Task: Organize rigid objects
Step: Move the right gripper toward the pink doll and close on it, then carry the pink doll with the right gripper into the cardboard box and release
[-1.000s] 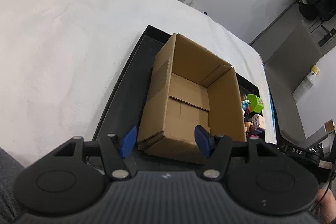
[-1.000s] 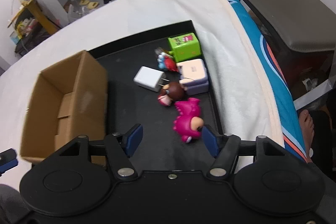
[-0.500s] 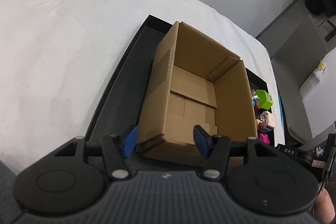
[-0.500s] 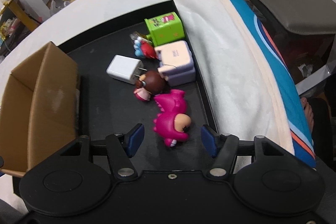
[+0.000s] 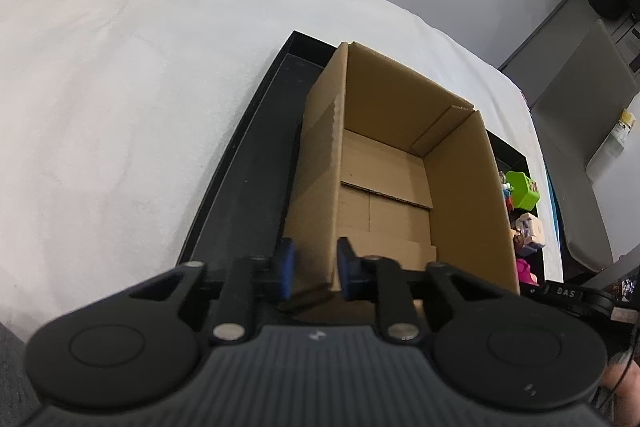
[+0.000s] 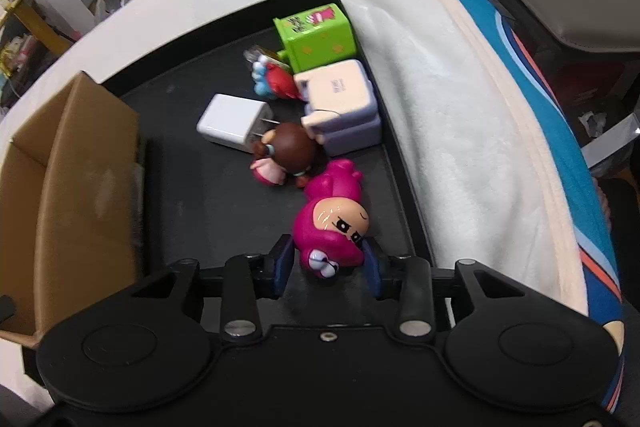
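Both grippers lowered since earlier frames, jaws just closed in. Left gripper [image 5: 313,269] clamped on near-left wall of cardboard box [image 5: 384,163], one pad outside, one inside. Right gripper [image 6: 327,267] pinched on pink figurine [image 6: 330,223], lying on black tray [image 6: 192,187]. Box at 9 o'clock of figurine; brown-haired doll [image 6: 286,157], white charger [image 6: 234,123], green cube [image 6: 318,37] at 12 o'clock.
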The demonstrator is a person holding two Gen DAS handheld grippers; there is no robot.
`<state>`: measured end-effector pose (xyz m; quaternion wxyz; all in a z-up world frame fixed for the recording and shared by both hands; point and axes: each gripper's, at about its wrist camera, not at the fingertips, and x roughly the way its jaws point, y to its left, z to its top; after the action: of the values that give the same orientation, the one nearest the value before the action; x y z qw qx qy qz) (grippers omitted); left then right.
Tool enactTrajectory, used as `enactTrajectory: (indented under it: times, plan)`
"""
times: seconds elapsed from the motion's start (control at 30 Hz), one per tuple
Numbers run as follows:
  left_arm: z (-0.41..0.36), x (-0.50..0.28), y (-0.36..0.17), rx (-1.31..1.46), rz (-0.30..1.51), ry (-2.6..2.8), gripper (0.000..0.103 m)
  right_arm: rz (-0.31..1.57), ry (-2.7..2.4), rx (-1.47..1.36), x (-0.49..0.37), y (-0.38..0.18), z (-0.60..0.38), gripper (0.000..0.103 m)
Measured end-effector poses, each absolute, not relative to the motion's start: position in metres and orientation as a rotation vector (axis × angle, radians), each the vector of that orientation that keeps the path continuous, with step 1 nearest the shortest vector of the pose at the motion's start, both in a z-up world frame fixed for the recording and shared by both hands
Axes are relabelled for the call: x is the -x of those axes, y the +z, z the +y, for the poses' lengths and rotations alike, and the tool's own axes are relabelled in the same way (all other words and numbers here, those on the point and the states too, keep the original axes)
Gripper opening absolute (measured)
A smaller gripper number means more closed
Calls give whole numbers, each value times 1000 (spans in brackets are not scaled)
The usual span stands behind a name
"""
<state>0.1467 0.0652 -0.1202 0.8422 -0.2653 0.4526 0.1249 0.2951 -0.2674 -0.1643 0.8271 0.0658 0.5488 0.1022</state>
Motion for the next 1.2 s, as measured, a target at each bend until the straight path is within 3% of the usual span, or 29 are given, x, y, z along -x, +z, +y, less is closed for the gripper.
enactTrajectory:
  times: [1.2]
  plan:
    - [75,-138,-120,585,952,185,18,964,482,-137,-264,-33,-192,35]
